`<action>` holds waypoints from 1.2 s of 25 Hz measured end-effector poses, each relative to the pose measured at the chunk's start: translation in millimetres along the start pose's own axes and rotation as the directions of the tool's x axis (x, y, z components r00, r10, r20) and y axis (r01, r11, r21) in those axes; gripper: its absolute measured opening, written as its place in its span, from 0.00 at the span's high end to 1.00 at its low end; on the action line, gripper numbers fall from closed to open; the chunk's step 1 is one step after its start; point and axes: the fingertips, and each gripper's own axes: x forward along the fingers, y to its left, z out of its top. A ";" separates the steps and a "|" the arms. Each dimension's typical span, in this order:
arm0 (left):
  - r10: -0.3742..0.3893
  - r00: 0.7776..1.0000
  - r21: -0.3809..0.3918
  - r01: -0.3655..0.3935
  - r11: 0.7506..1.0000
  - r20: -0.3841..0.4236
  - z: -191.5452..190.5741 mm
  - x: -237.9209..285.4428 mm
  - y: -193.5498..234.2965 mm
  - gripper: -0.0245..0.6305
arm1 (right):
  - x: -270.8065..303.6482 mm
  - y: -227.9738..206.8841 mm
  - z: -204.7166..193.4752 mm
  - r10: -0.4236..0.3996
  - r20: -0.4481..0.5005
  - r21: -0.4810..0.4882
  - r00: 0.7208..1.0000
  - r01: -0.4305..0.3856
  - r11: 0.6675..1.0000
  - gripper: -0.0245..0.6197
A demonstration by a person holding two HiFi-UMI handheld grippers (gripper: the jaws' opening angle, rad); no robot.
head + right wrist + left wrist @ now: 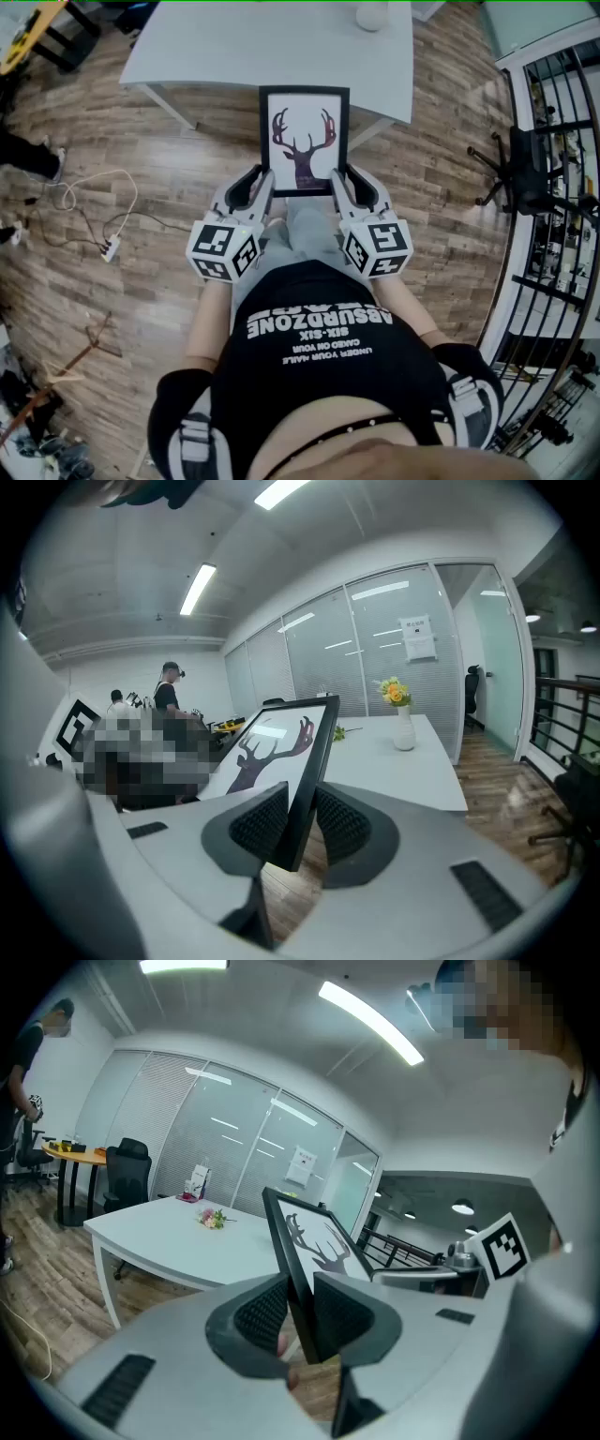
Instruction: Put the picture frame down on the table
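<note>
We've got the picture frame up in the air at the near edge of the white table, not down yet. Best bet, we reckon: bring both hands forward together, keep the frame level, touch its far edge onto bare tabletop short of the vase, lay it flat, and only then let go. The left gripper is clamped on the frame's lower left side and the right gripper on its lower right. Each has the black border pinched between its pads, and the deer print faces up at us.
</note>
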 end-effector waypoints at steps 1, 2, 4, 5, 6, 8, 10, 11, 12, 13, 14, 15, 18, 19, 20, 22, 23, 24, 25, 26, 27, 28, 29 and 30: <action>0.001 1.000 0.000 -0.001 1.000 0.002 1.2 0.9 0.7 0.81 | 1.1 -0.3 1.4 0.001 0.001 -0.002 1.000 -0.001 1.000 0.80; 0.002 1.000 0.000 -0.002 1.000 0.003 2.1 1.5 1.1 0.81 | 1.9 -0.7 2.5 0.002 0.001 -0.003 1.000 -0.002 1.000 0.80; 0.004 1.000 0.002 -0.004 1.000 0.005 2.8 1.6 -0.2 0.81 | 1.2 -1.4 3.1 0.005 0.003 -0.004 1.000 -0.005 1.000 0.80; 0.004 1.000 0.003 -0.004 1.000 0.005 2.8 0.9 -2.1 0.81 | -0.5 -1.9 3.0 0.006 0.005 -0.002 1.000 -0.006 1.000 0.80; 0.004 1.000 0.006 -0.004 1.000 0.005 3.1 0.0 -4.4 0.81 | -2.6 -2.3 3.3 0.006 0.009 -0.001 1.000 -0.006 1.000 0.80; 0.003 1.000 0.012 -0.003 1.000 0.006 5.3 -2.1 -7.7 0.81 | -5.8 -2.2 5.6 0.005 0.022 0.002 1.000 -0.005 1.000 0.80; 0.003 1.000 0.020 -0.003 1.000 0.008 7.8 -4.2 -8.8 0.81 | -7.5 -0.6 6.8 0.006 0.037 0.004 0.999 -0.006 1.000 0.80; 0.004 1.000 0.026 -0.004 1.000 0.010 8.5 -5.3 -9.5 0.81 | -8.8 0.2 6.4 0.007 0.042 0.005 0.999 -0.007 1.000 0.80; 0.005 1.000 0.031 -0.006 0.999 0.012 9.3 -6.3 -10.3 0.81 | -9.9 0.9 6.0 0.008 0.046 0.006 0.999 -0.008 1.000 0.80; 0.007 1.000 0.036 -0.007 0.999 0.015 10.9 -7.2 -10.8 0.81 | -10.4 1.7 6.3 0.008 0.050 0.007 0.999 -0.009 1.000 0.80; 0.008 1.000 0.041 -0.009 0.999 0.020 13.0 -7.8 -10.6 0.81 | -10.0 2.4 7.4 0.008 0.054 0.006 0.999 -0.008 1.000 0.80; 0.009 1.000 0.045 -0.010 0.999 0.026 14.9 -8.1 -10.1 0.81 | -9.1 3.0 8.9 0.005 0.061 0.003 0.998 -0.006 1.000 0.80; 0.015 0.999 0.057 -0.018 0.998 0.048 15.3 -7.6 -8.0 0.81 | -6.1 3.2 10.4 -0.001 0.084 -0.019 0.996 0.002 1.000 0.80; 0.019 0.998 0.061 -0.022 0.998 0.054 14.2 -6.5 -7.0 0.81 | -4.7 2.5 10.1 0.000 0.090 -0.026 0.996 0.003 1.000 0.80; 0.023 0.998 0.062 -0.026 0.998 0.059 13.3 -4.4 -5.7 0.81 | -2.4 1.2 9.9 0.002 0.095 -0.032 0.995 0.001 0.999 0.80; 0.033 0.998 0.059 -0.037 0.998 0.061 15.2 4.1 -2.4 0.81 | 5.7 -4.6 12.2 0.007 0.095 -0.036 0.995 -0.004 0.999 0.80; 0.039 0.997 0.055 -0.043 0.998 0.060 19.3 10.8 0.1 0.81 | 12.3 -9.2 16.3 0.011 0.091 -0.039 0.996 -0.007 0.999 0.80; 0.045 0.997 0.050 -0.048 0.998 0.058 25.8 18.8 3.5 0.81 | 20.5 -14.5 22.7 0.016 0.087 -0.043 0.996 -0.012 0.999 0.80; 0.051 0.997 0.046 -0.054 0.997 0.057 33.8 27.4 7.6 0.81 | 29.8 -19.8 30.8 0.021 0.083 -0.048 0.996 -0.018 0.999 0.80; 0.056 0.997 0.043 -0.059 0.997 0.057 42.1 35.4 12.2 0.81 | 39.2 -24.3 39.5 0.028 0.081 -0.052 0.996 -0.023 0.998 0.80; 0.060 0.997 0.043 -0.062 0.997 0.057 49.8 42.7 17.0 0.81 | 48.2 -28.0 47.5 0.033 0.081 -0.056 0.996 -0.028 0.998 0.80; 0.062 0.996 0.044 -0.064 0.997 0.058 56.4 49.2 21.9 0.81 | 56.5 -31.0 54.1 0.036 0.083 -0.058 0.996 -0.032 0.998 0.80; 0.063 0.996 0.046 -0.065 0.997 0.059 62.0 55.6 26.5 0.81 | 64.4 -33.8 59.1 0.038 0.085 -0.060 0.996 -0.033 0.998 0.80; 0.064 0.996 0.048 -0.067 0.997 0.060 66.9 62.0 30.9 0.81 | 71.8 -36.7 63.1 0.039 0.085 -0.061 0.996 -0.034 0.998 0.80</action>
